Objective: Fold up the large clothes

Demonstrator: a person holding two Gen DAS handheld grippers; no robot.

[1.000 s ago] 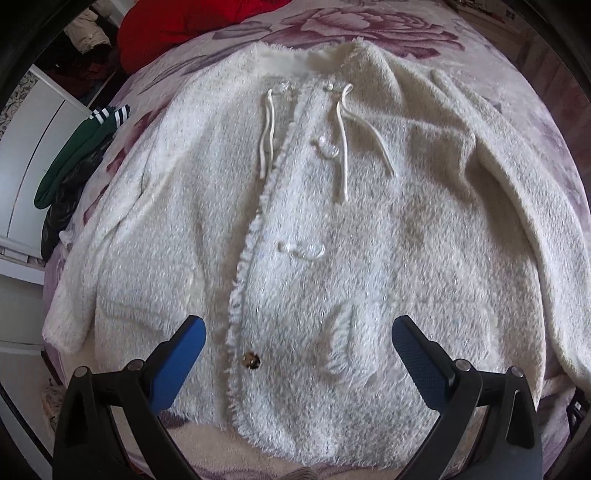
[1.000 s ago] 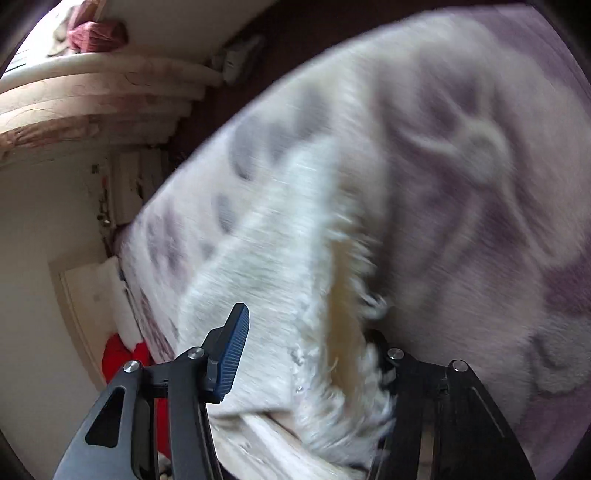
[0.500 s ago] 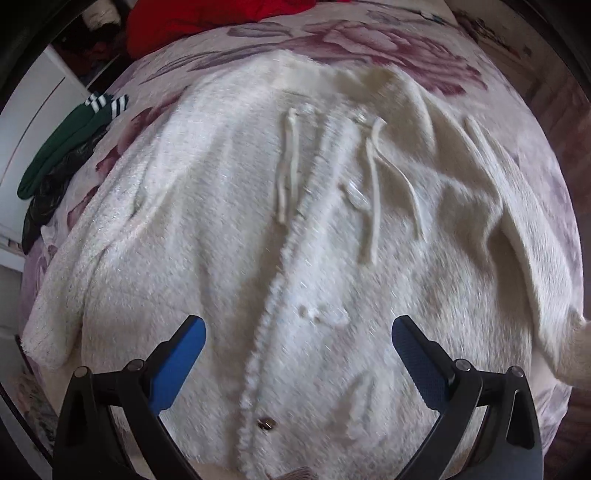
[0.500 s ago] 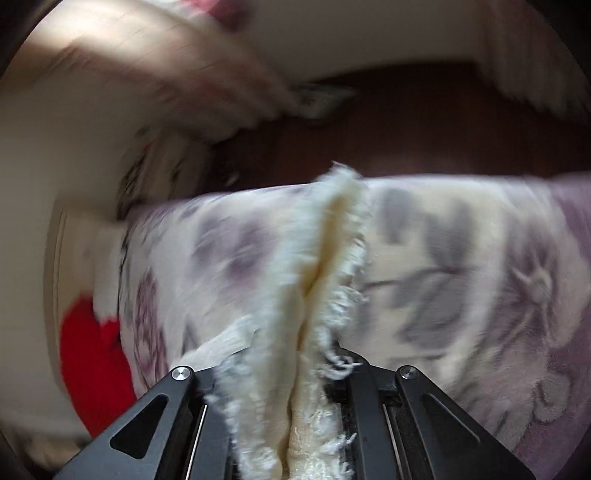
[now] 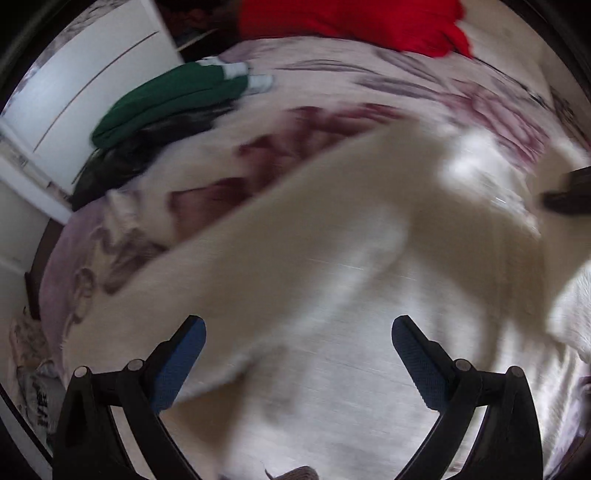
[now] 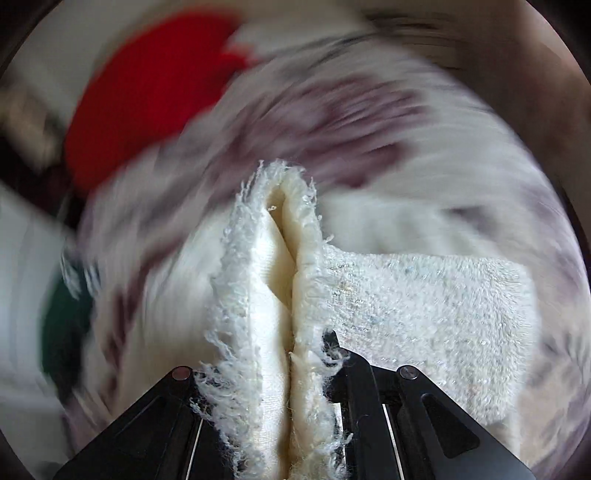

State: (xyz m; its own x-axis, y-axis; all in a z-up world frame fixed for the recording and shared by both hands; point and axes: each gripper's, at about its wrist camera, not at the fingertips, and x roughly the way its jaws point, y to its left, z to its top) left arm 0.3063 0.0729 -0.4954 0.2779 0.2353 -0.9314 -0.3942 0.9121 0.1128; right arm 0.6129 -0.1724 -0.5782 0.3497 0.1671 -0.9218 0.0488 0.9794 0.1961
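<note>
A fluffy white cardigan (image 5: 332,295) lies spread on the flowered bedspread (image 5: 314,122); the view is blurred by motion. My left gripper (image 5: 295,354) is open and empty, hovering just above the cardigan near its left sleeve. My right gripper (image 6: 288,369) is shut on a fringed edge of the white cardigan (image 6: 280,280), which stands up between its jaws, with more of the garment (image 6: 424,314) hanging to the right. The right gripper's dark tip shows at the right edge of the left wrist view (image 5: 569,192).
A red garment (image 5: 351,22) lies at the far end of the bed, also in the right wrist view (image 6: 147,103). A green garment with white stripes (image 5: 166,99) and a dark one (image 5: 122,162) lie at the bed's left edge by a white cabinet (image 5: 92,81).
My right gripper closed on the cardigan's fringed edge and swung it toward the garment's middle. My left gripper swept left toward the sleeve, staying open.
</note>
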